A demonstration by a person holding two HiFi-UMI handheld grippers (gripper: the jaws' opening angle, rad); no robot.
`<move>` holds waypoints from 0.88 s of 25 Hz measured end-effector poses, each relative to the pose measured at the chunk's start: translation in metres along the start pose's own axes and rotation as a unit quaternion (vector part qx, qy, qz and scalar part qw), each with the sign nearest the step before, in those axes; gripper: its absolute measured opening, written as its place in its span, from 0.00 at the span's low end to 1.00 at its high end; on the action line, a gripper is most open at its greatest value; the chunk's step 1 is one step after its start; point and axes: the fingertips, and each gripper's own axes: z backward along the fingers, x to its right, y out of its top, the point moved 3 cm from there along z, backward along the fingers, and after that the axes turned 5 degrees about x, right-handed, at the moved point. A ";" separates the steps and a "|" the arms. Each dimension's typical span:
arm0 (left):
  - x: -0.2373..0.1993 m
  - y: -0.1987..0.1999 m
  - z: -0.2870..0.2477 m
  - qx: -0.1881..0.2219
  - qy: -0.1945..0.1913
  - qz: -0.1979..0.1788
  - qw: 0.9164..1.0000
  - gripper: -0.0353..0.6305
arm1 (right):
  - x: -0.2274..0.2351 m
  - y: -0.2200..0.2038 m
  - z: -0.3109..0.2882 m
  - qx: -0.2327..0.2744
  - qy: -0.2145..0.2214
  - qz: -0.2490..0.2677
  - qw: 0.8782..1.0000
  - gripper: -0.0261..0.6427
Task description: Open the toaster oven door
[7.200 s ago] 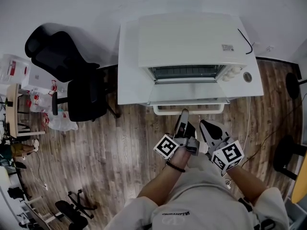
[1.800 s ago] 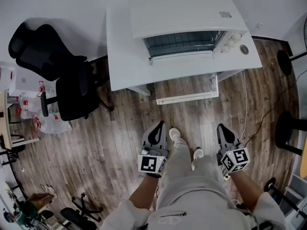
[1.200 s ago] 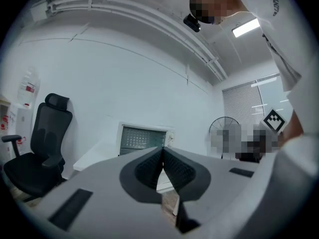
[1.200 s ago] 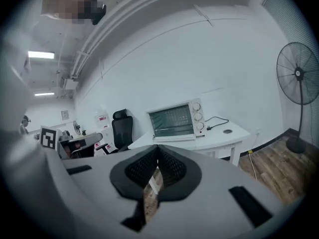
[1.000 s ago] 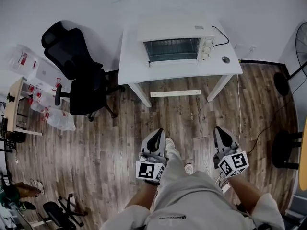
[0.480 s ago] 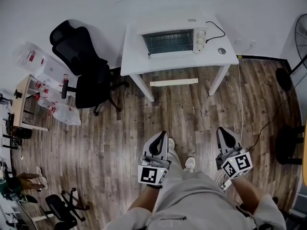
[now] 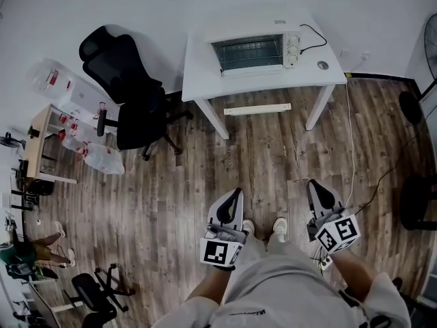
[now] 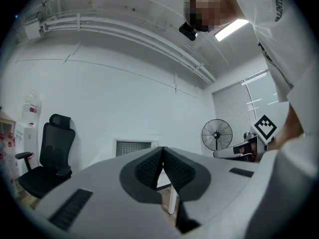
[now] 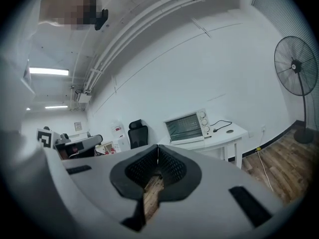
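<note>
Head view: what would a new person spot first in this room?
Probably the white toaster oven on the white table against the far wall, with a big black office chair to its left. Next, the left tool and right tool, both shut and empty, low in the picture.

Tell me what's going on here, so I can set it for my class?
A person stands on the wood floor, well back from the white table that carries the toaster oven. The left gripper and right gripper point forward, fingers shut with nothing between them. Neither touches the oven. From this distance I cannot tell whether its door is open. A black chair sits left of the table.
</note>
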 end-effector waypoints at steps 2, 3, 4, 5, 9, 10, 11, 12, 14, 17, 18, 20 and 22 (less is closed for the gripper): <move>-0.004 0.003 0.009 0.003 -0.004 0.004 1.000 0.06 | -0.011 -0.002 0.000 0.000 -0.002 0.002 1.000 0.06; -0.008 0.004 0.014 0.006 -0.006 0.007 1.000 0.06 | -0.016 -0.002 0.000 0.001 -0.005 0.003 1.000 0.06; -0.011 0.005 0.019 0.008 -0.008 0.010 1.000 0.06 | -0.021 -0.002 0.001 0.001 -0.008 0.005 1.000 0.06; -0.014 0.006 0.023 0.008 -0.011 0.013 1.000 0.06 | -0.026 -0.001 0.001 0.001 -0.012 0.008 1.000 0.06; -0.026 0.011 0.033 0.012 -0.034 0.022 0.999 0.06 | -0.044 0.003 0.004 0.004 -0.033 0.018 0.999 0.06; -0.030 0.012 0.036 0.014 -0.040 0.024 0.999 0.06 | -0.051 0.002 0.004 0.005 -0.038 0.019 0.999 0.06; -0.033 0.013 0.041 0.015 -0.046 0.026 0.998 0.06 | -0.058 0.000 0.006 0.006 -0.042 0.020 0.999 0.06; -0.037 0.013 0.047 0.017 -0.051 0.028 0.998 0.06 | -0.065 -0.002 0.008 0.007 -0.046 0.020 0.999 0.06; -0.043 0.016 0.059 0.021 -0.057 0.034 0.998 0.06 | -0.081 -0.005 0.012 0.009 -0.054 0.022 0.998 0.06; -0.052 0.021 0.072 0.031 -0.067 0.045 0.996 0.06 | -0.101 -0.008 0.017 0.013 -0.061 0.024 0.998 0.06; -0.054 0.022 0.076 0.033 -0.071 0.047 0.996 0.06 | -0.106 -0.010 0.018 0.015 -0.064 0.024 0.998 0.06; -0.057 0.021 0.083 0.033 -0.076 0.047 0.995 0.06 | -0.113 -0.013 0.023 0.020 -0.072 0.024 0.997 0.06; -0.060 0.019 0.091 0.029 -0.076 0.050 0.995 0.06 | -0.120 -0.016 0.027 0.021 -0.077 0.022 0.997 0.06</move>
